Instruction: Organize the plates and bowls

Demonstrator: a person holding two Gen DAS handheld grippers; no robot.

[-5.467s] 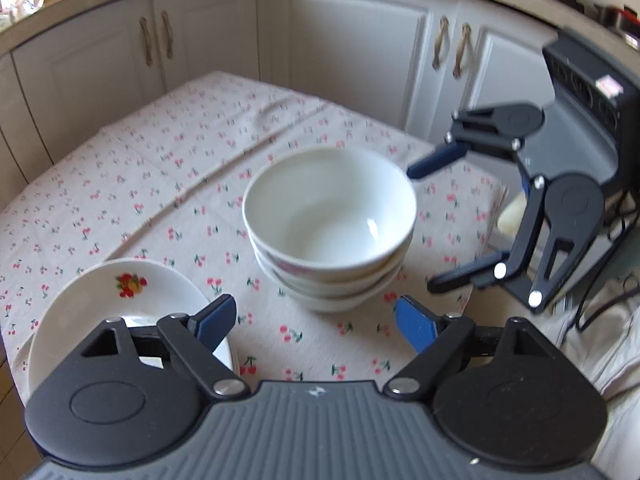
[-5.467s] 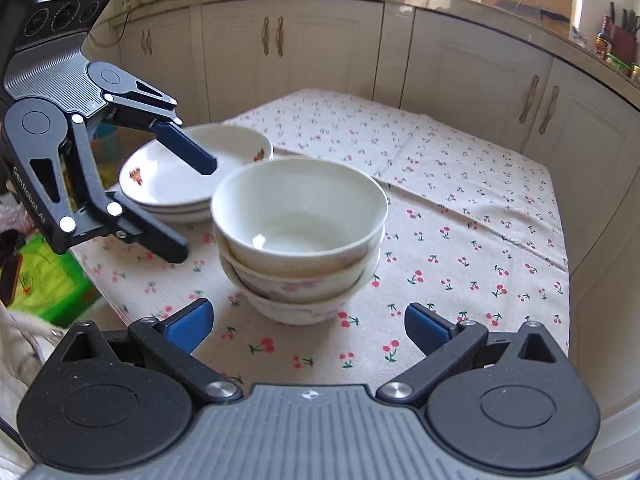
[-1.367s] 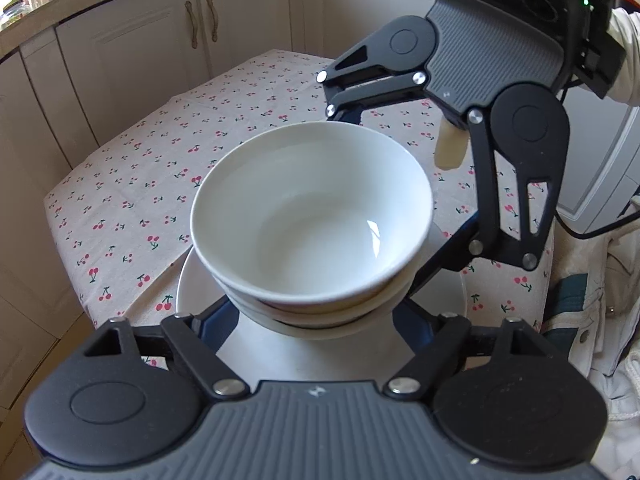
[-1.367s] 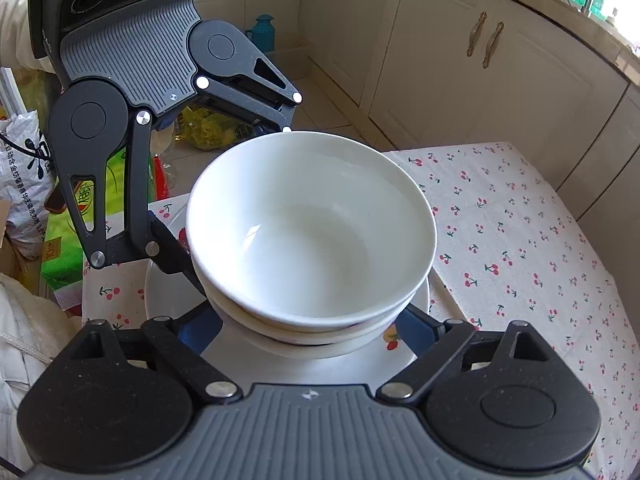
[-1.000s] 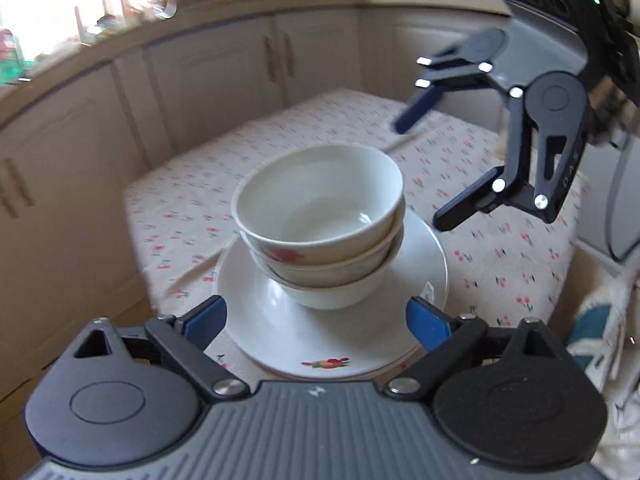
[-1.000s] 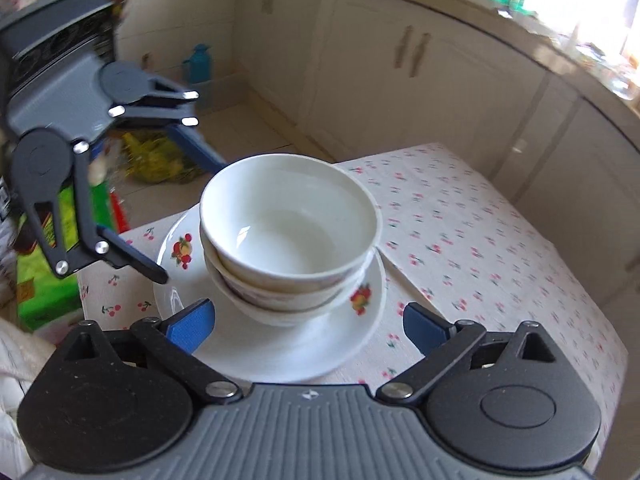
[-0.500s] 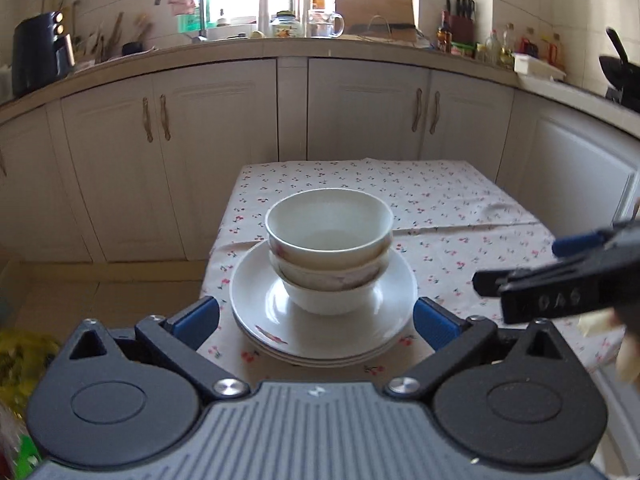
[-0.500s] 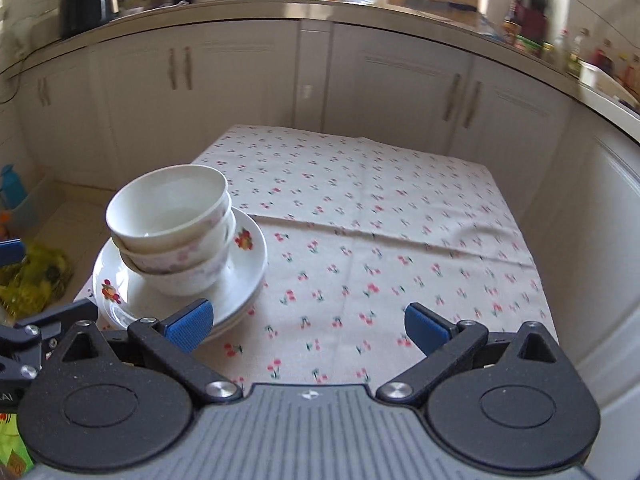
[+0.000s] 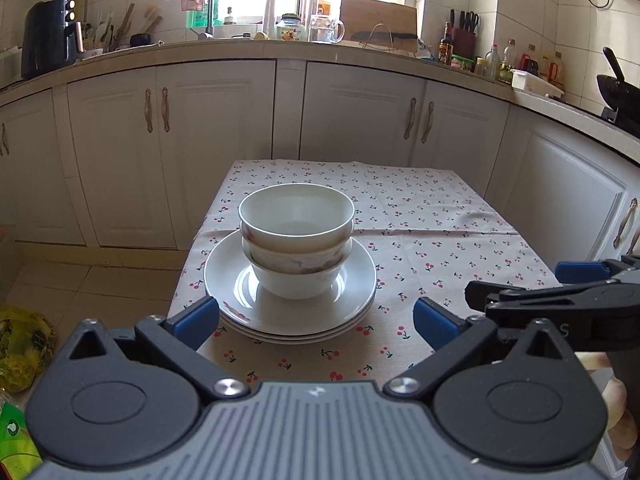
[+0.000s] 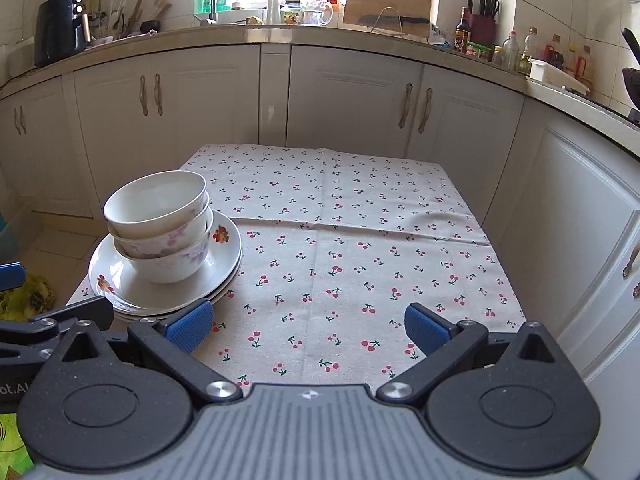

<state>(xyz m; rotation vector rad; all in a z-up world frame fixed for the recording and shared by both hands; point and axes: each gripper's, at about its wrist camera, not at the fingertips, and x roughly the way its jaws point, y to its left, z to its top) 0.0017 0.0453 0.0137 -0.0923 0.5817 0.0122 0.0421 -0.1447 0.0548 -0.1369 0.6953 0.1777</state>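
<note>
Left gripper (image 9: 316, 318) jaws spread wide, nothing held. Right gripper (image 10: 308, 326) same, apart and empty. Both pulled back off table edge since a second ago, when they flanked stack. Nested white ceramic bowls (image 9: 297, 236) now sit on stacked white fruit-print plates (image 9: 352, 304), near-left of cherry-print tablecloth (image 10: 360, 240). Judgement: stacking done, task looks complete.

Left gripper (image 9: 316, 320), right gripper (image 10: 308, 326): black linkages, blue fingertip pads, silver pivot screws, grey ribbed bodies.
</note>
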